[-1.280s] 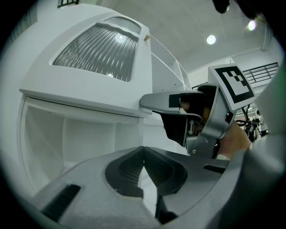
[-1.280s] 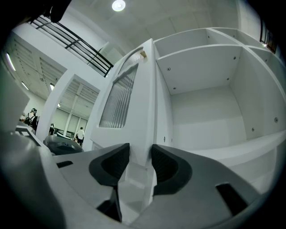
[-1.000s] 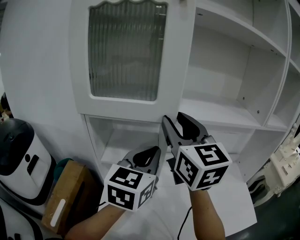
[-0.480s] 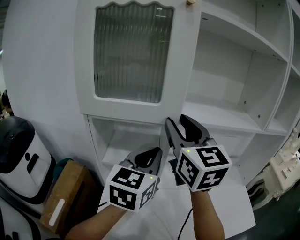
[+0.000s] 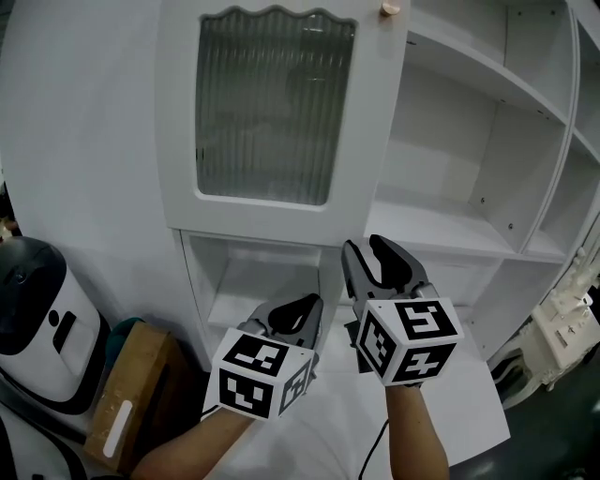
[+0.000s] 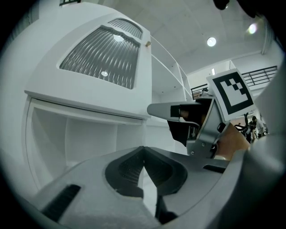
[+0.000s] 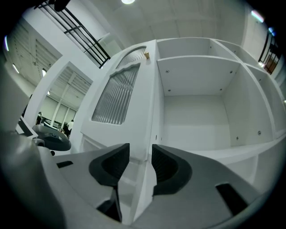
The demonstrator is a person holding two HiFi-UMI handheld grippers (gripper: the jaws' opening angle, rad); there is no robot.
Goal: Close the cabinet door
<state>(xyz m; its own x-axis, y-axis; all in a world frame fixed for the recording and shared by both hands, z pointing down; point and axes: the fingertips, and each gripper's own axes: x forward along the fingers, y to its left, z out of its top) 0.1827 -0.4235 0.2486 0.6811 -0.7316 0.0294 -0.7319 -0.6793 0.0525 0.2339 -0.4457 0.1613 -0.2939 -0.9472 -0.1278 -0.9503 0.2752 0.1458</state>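
Right gripper view: right gripper [image 7: 140, 163] fingers apart, open cabinet door [image 7: 117, 96] edge seen through the gap; left gripper [image 6: 144, 166] fingers together, empty.

The cabinet door [image 5: 272, 112] is now framed further right in the head view, its knob [image 5: 391, 7] brought fully into sight. The right gripper [image 5: 364, 246] is shifted rightward, possibly nearer the door's lower edge.

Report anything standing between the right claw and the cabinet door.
Nothing visible does. The right gripper has its claw open, and the free edge of the cabinet door shows straight through the gap with no object before it. Whether they touch cannot be told.
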